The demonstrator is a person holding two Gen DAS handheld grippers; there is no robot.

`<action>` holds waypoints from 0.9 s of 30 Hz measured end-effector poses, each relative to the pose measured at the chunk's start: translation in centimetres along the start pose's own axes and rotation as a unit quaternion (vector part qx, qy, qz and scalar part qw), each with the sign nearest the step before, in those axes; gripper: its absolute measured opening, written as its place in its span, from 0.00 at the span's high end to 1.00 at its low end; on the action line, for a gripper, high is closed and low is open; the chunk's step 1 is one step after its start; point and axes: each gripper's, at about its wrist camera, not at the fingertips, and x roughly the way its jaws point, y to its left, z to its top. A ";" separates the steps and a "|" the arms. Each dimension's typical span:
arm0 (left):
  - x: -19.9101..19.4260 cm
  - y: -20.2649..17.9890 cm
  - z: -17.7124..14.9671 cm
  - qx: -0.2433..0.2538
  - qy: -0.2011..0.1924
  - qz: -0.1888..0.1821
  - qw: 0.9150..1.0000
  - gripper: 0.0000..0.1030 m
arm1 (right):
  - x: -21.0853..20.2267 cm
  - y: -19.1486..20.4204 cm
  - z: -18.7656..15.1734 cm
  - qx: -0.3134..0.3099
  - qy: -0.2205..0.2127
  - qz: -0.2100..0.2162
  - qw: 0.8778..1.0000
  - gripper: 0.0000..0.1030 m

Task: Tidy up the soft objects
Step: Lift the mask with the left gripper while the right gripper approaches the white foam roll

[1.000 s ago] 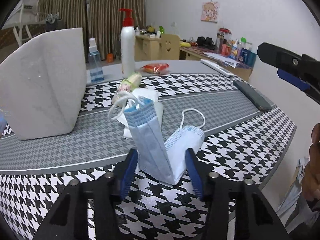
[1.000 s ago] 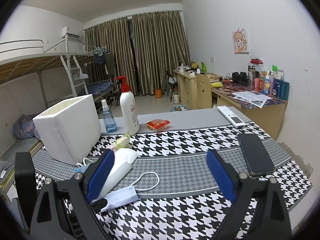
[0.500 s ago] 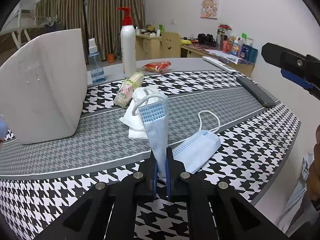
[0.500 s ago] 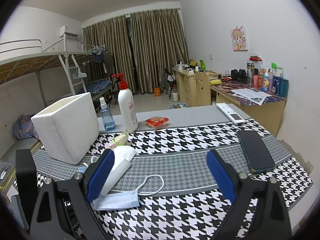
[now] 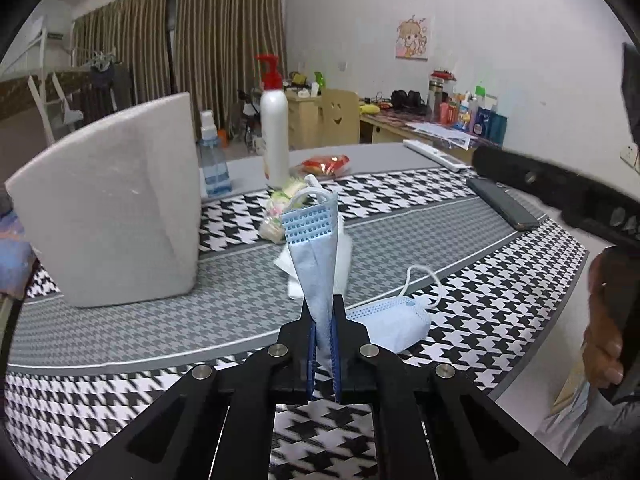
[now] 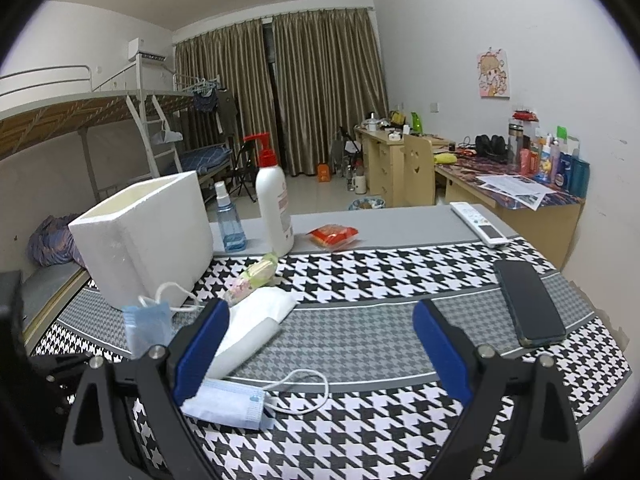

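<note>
My left gripper (image 5: 322, 320) is shut on a light blue face mask (image 5: 314, 256), which stands upright between the pads with its ear loop on top, lifted off the table. The same mask (image 6: 148, 328) shows at the lower left of the right wrist view. A second blue mask (image 5: 394, 320) lies flat on the houndstooth cloth just right of the left gripper, also under my right gripper (image 6: 320, 340) as mask (image 6: 228, 400). The right gripper hangs open above the table with nothing between its fingers. A white tissue pack (image 6: 256, 320) lies behind the masks.
A white foam box (image 6: 148, 236) stands open-topped at the left. Behind are a spray bottle (image 6: 228, 224), a pump bottle (image 6: 272, 208), a red snack packet (image 6: 334, 235) and a small wrapped packet (image 6: 252, 276). A phone (image 6: 528, 304) and a remote (image 6: 478, 224) lie at the right.
The left gripper's jaws closed on the folded blue mask and raised it off the cloth. The other mask stayed on the table. The right gripper kept still and open.
</note>
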 end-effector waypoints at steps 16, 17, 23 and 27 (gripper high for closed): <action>-3.6 6.6 -0.1 -0.051 -0.029 0.062 0.996 0.94 | 3.1 2.8 -0.5 -0.010 0.047 0.032 0.998 0.07; -3.7 7.0 0.0 -0.056 -0.032 0.066 0.996 0.94 | 3.2 3.0 -0.6 -0.012 0.050 0.033 0.998 0.07; -5.2 9.1 0.0 -0.084 -0.053 0.084 0.991 0.94 | 4.4 3.9 -0.9 -0.014 0.070 0.041 0.997 0.08; -5.5 9.7 -0.1 -0.088 -0.063 0.104 0.989 0.94 | 5.4 4.4 -1.3 -0.018 0.090 0.041 0.995 0.08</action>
